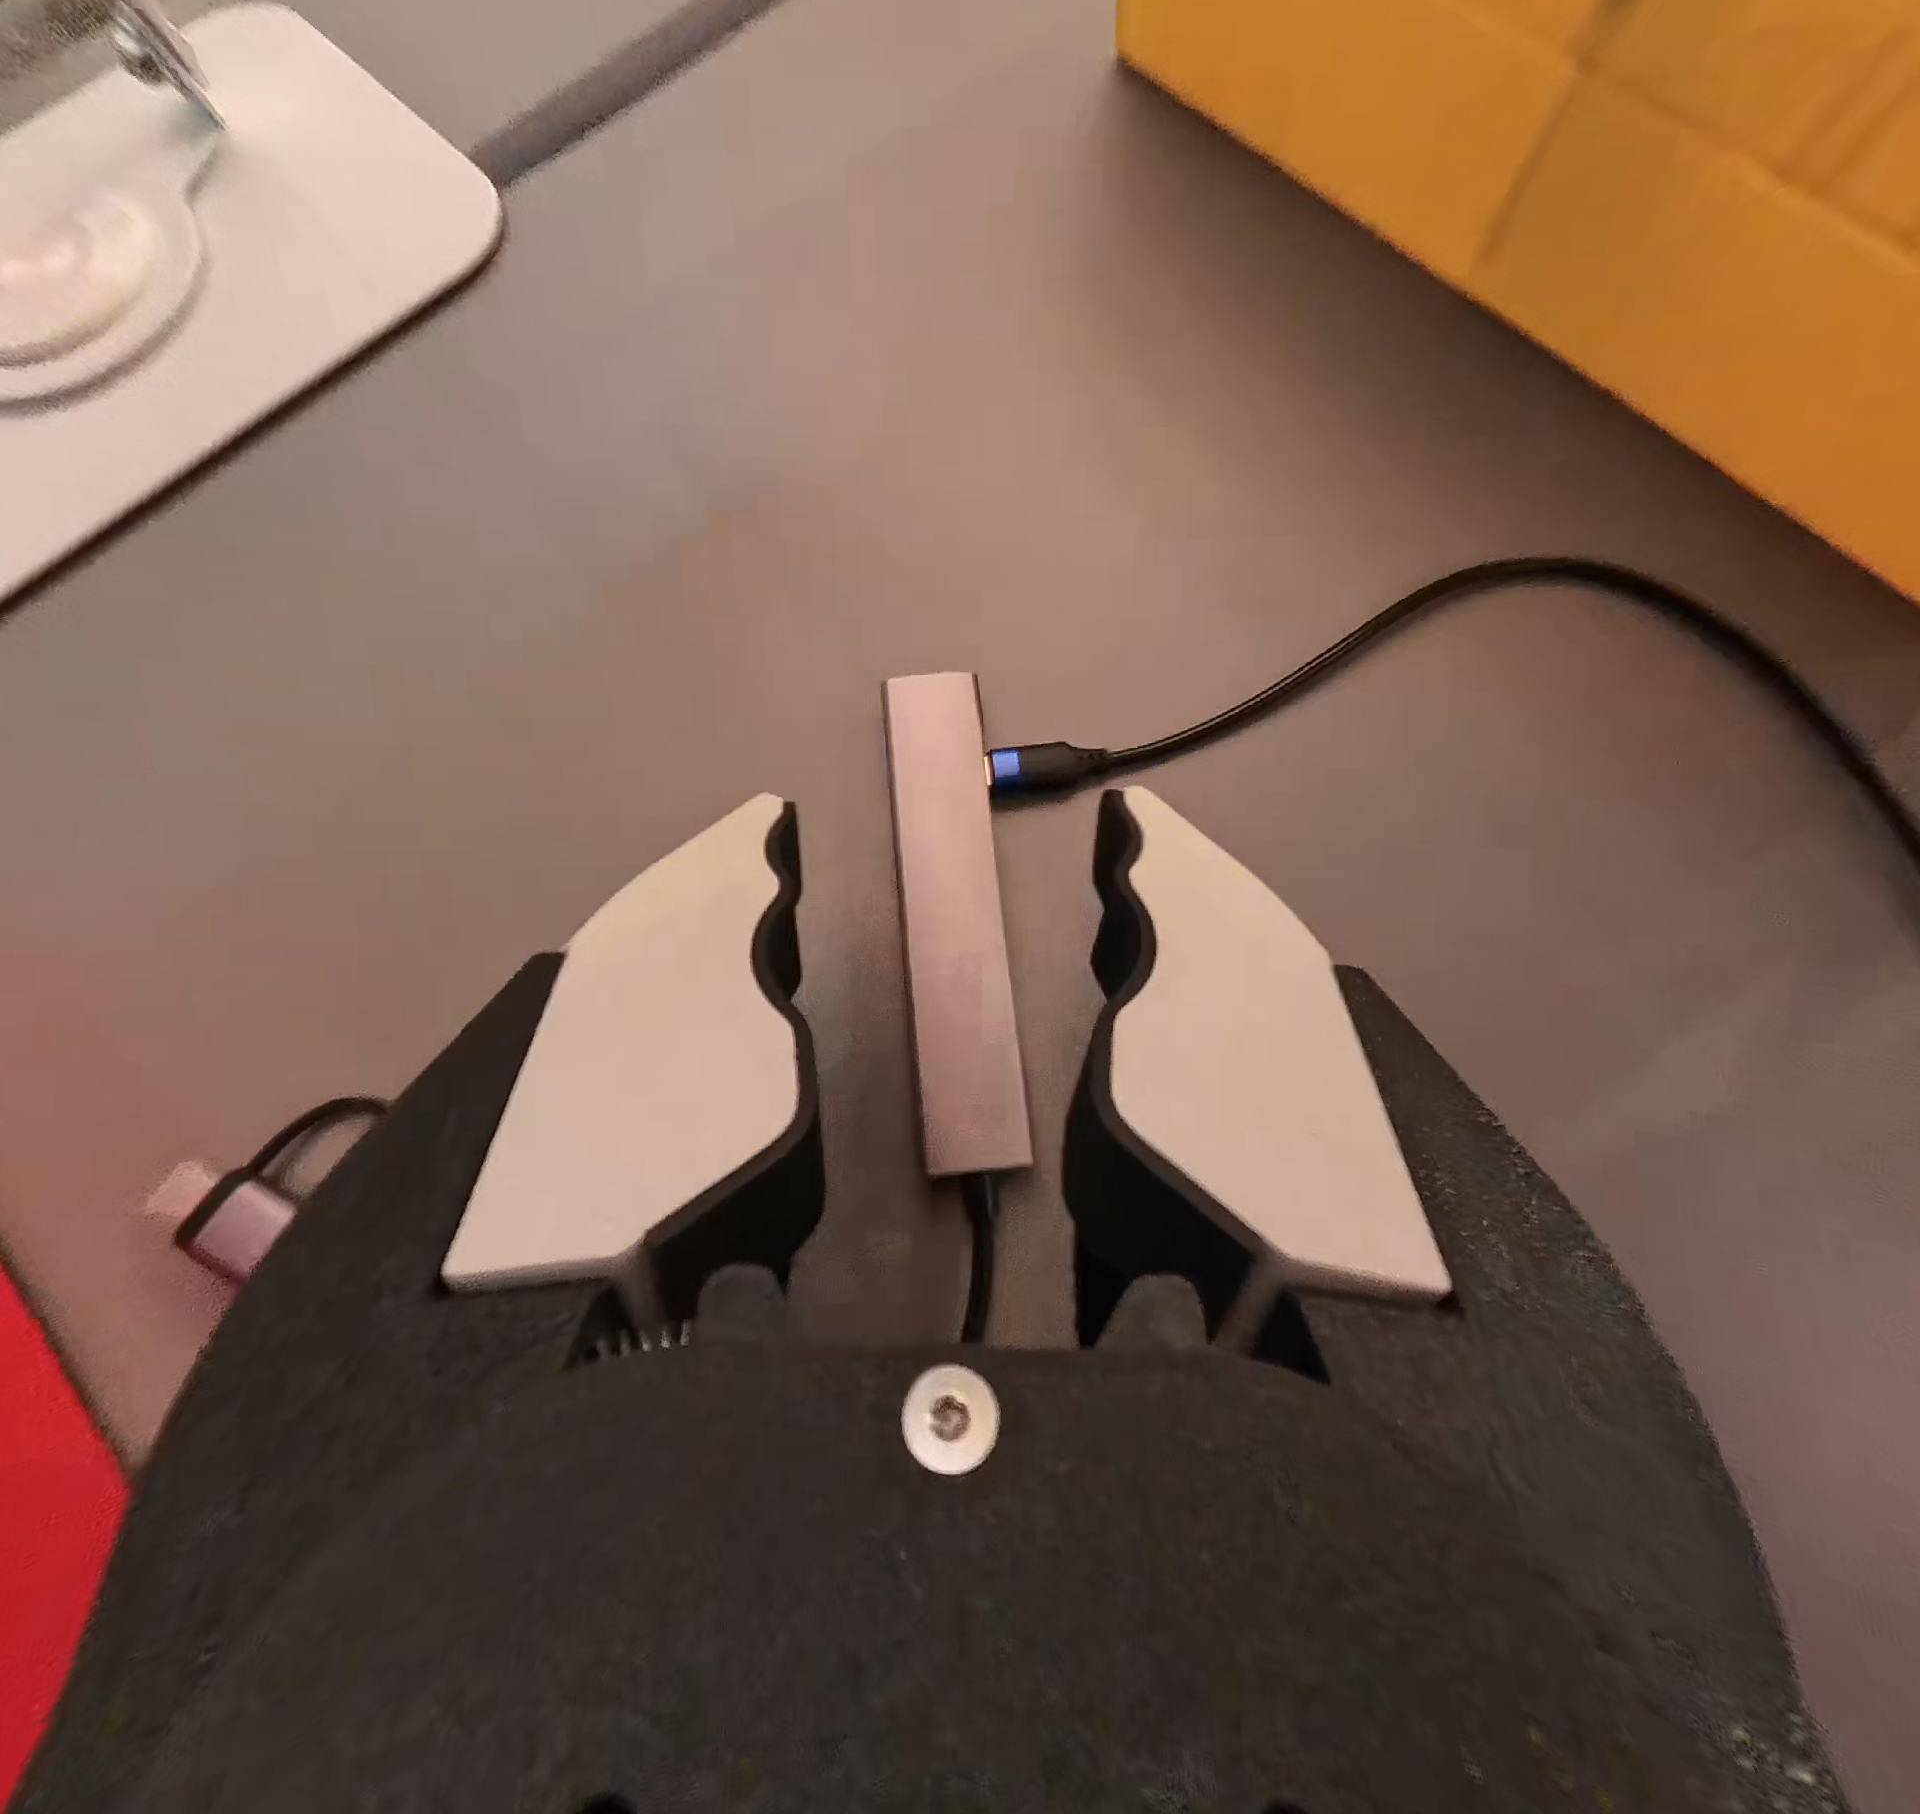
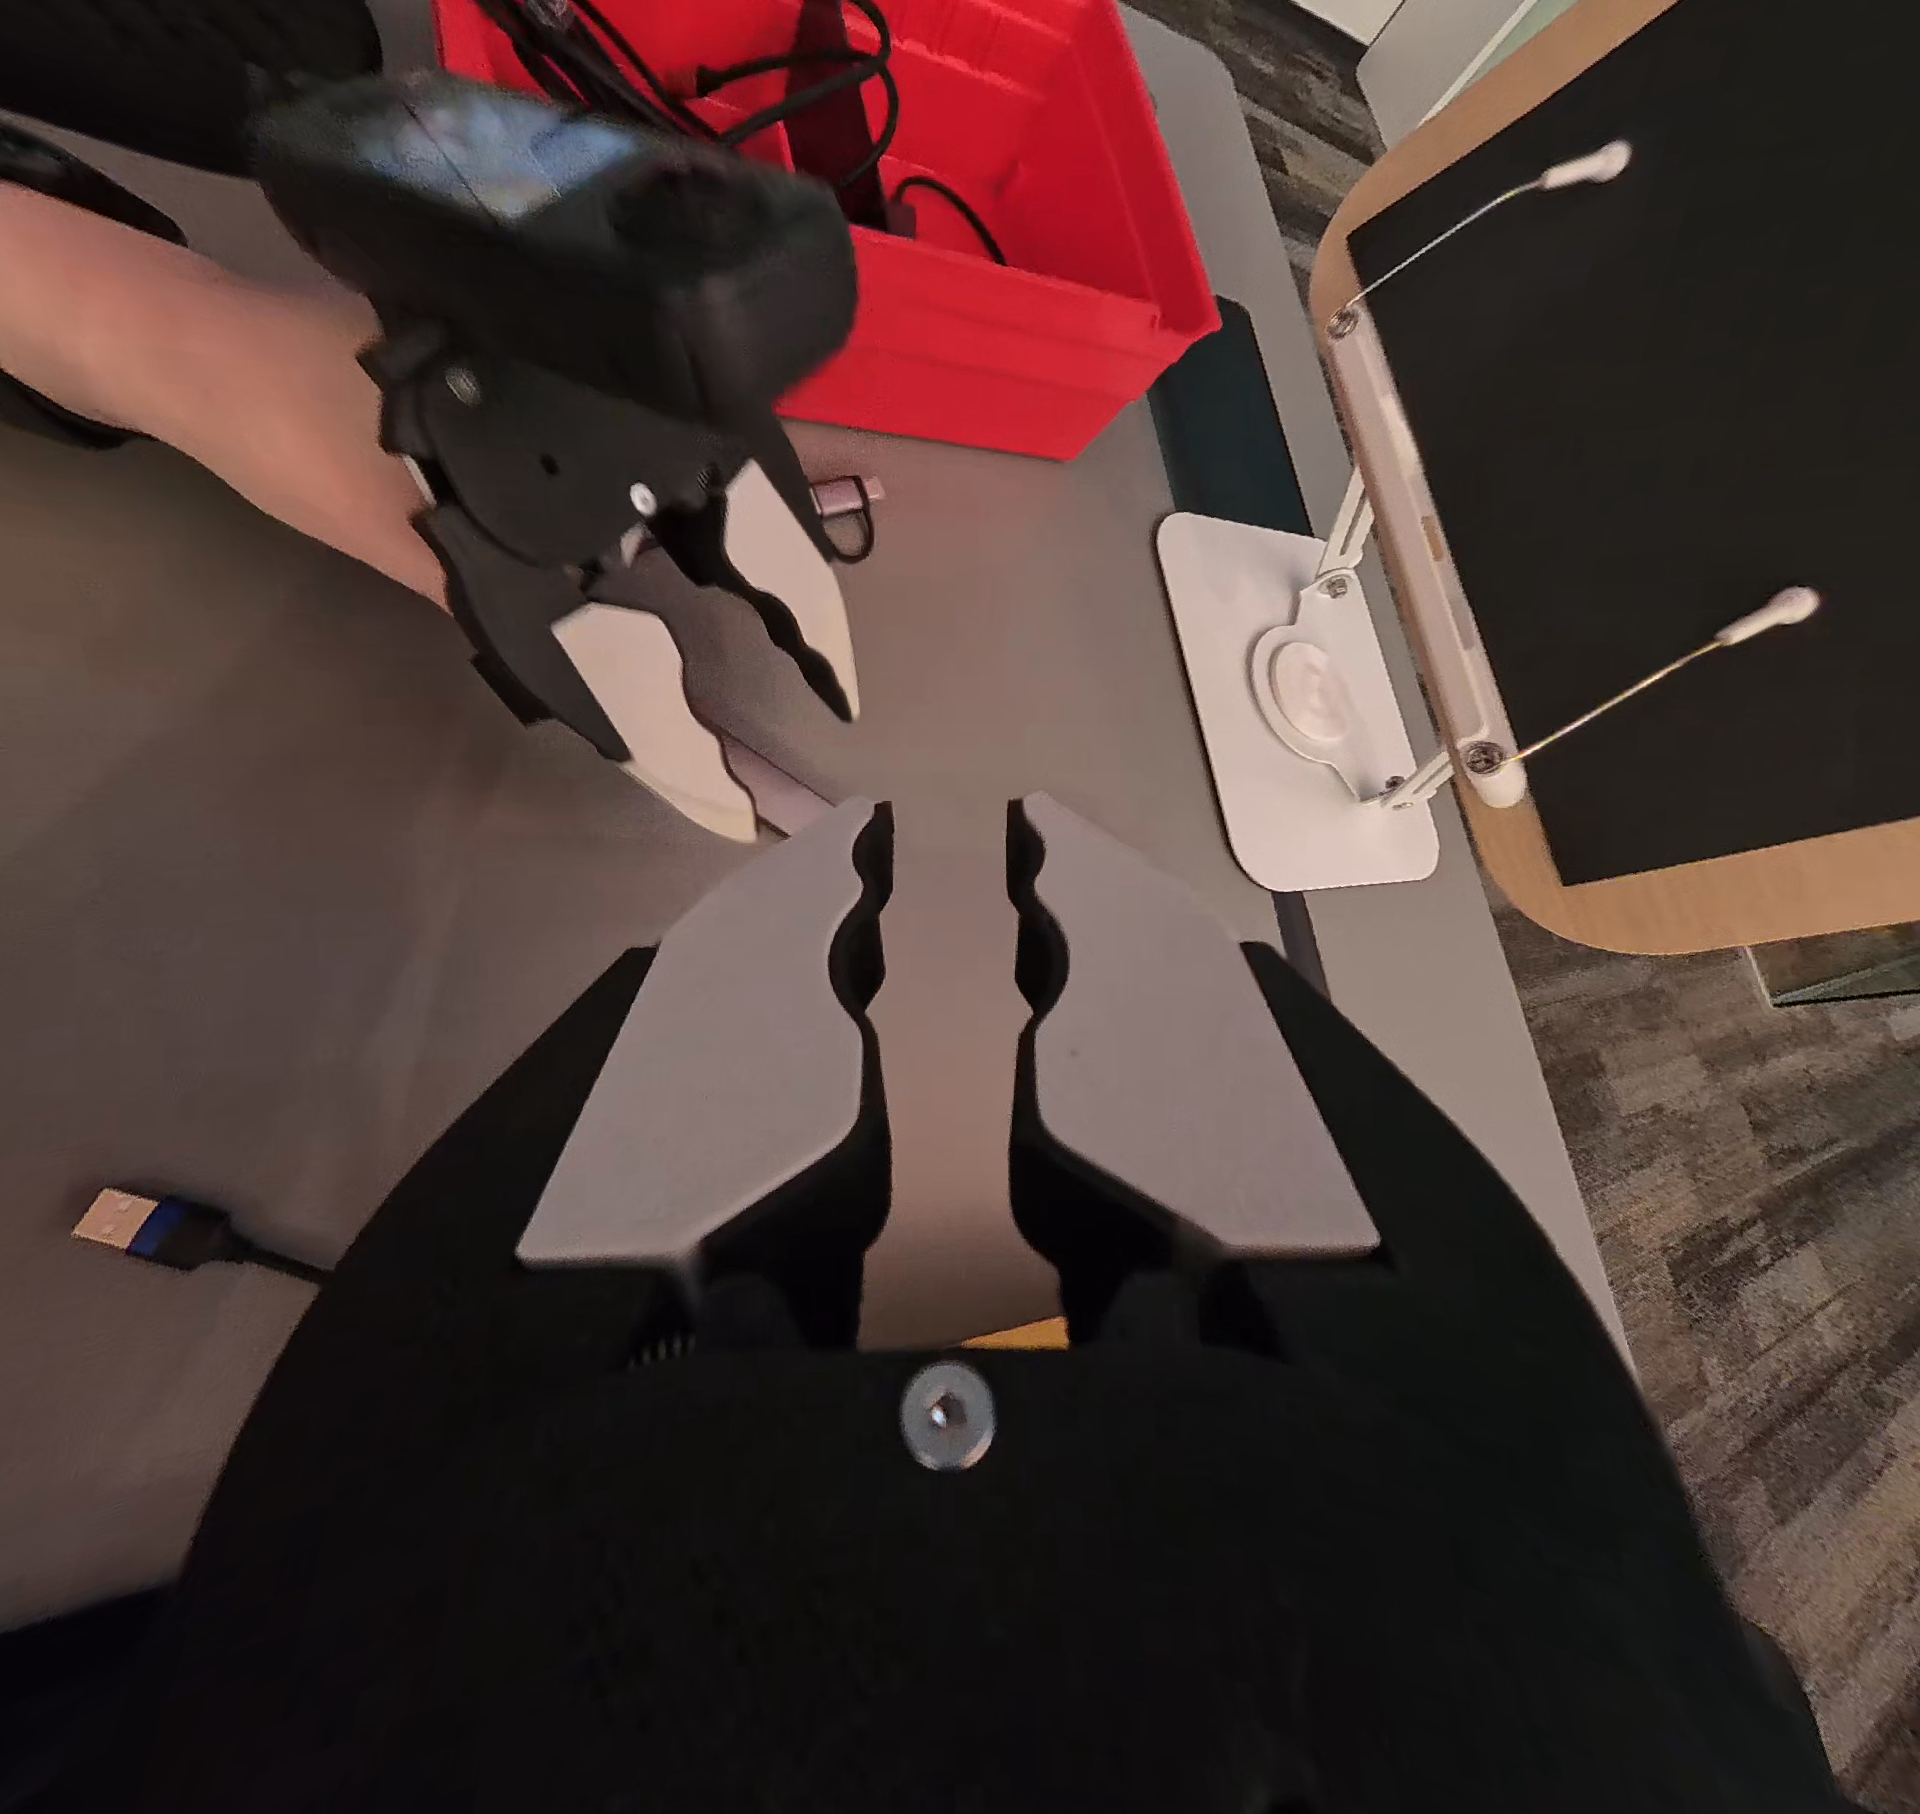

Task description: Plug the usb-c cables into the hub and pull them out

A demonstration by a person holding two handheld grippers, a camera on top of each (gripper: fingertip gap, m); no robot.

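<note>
Left gripper (image 1: 945, 808) spread wide, straddling the grey hub (image 1: 954, 923) without touching it; black cable (image 1: 1351, 663) plugged into the hub's side. Right gripper (image 2: 948, 814) narrowly parted, empty.

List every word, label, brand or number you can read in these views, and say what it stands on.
No text can be read in either view.
hub: perhaps a faint mark on its top face, too blurred to read.
white stand base: a raised round emblem, no legible letters.
left gripper: a pale patch on its body, blurred.
</note>
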